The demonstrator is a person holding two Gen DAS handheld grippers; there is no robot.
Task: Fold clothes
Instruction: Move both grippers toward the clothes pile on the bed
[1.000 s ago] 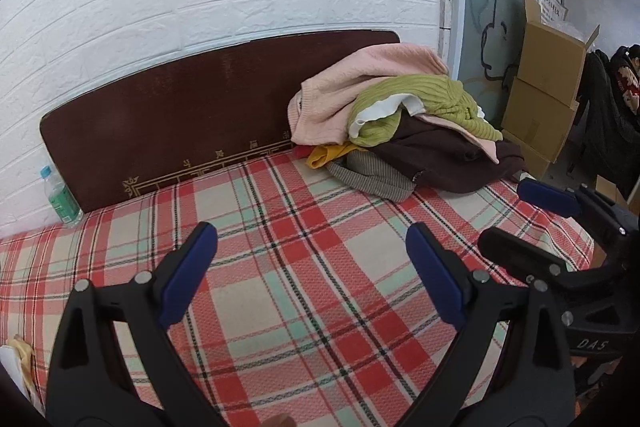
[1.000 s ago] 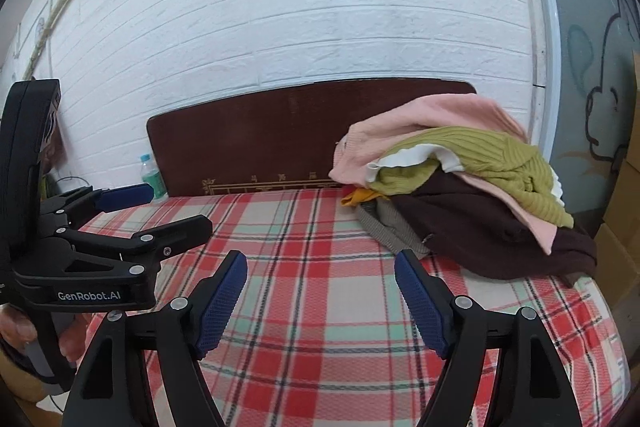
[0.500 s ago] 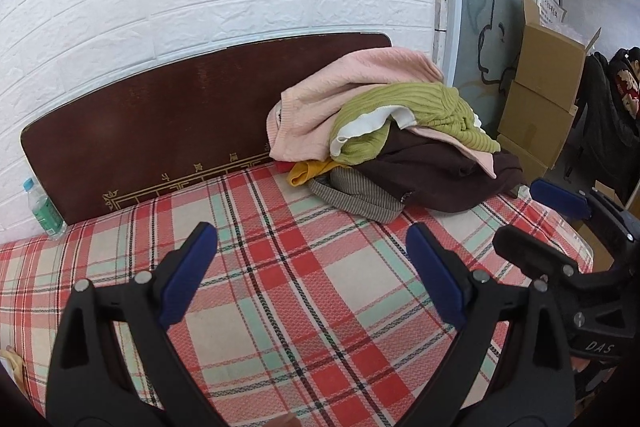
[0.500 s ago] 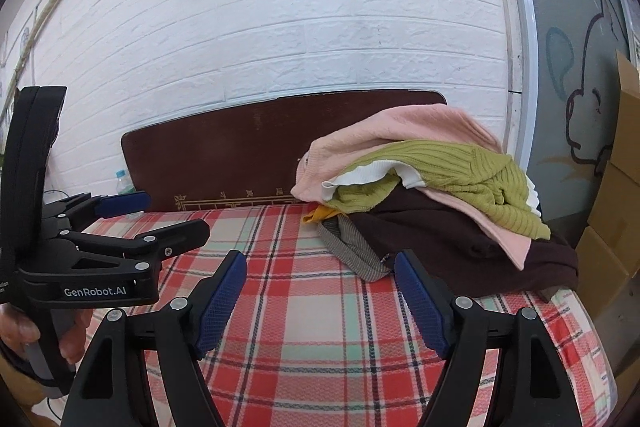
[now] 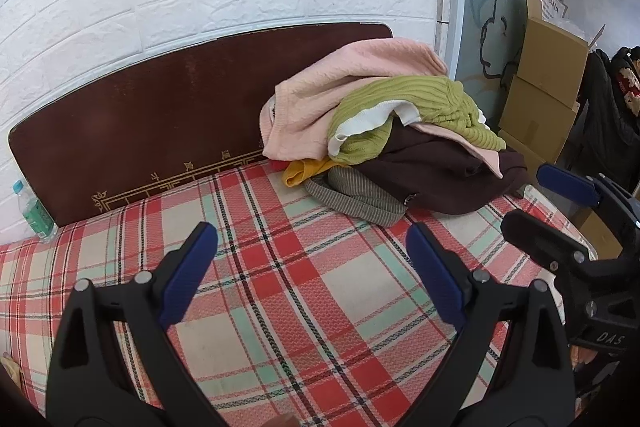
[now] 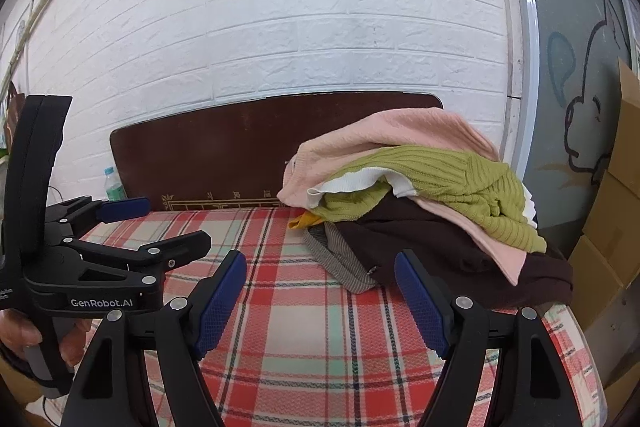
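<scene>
Both grippers hung over the plaid bed (image 5: pixel 304 307), jaws wide apart, holding and touching nothing. Left gripper (image 5: pixel 312 267); right gripper (image 6: pixel 320 291). The clothes pile (image 6: pixel 420 203) lay at the bed's far right against the brown headboard (image 5: pixel 160 131): pink sweater (image 5: pixel 340 99) on top, green knit (image 5: pixel 420 115), dark brown garment (image 5: pixel 432 183) beneath. Cardboard boxes (image 5: pixel 548 83) stood beyond; a water bottle (image 5: pixel 32 211) stood far left.

The yellow garment (image 5: pixel 306 171) lies mostly buried under the clothes pile (image 5: pixel 400 131).
</scene>
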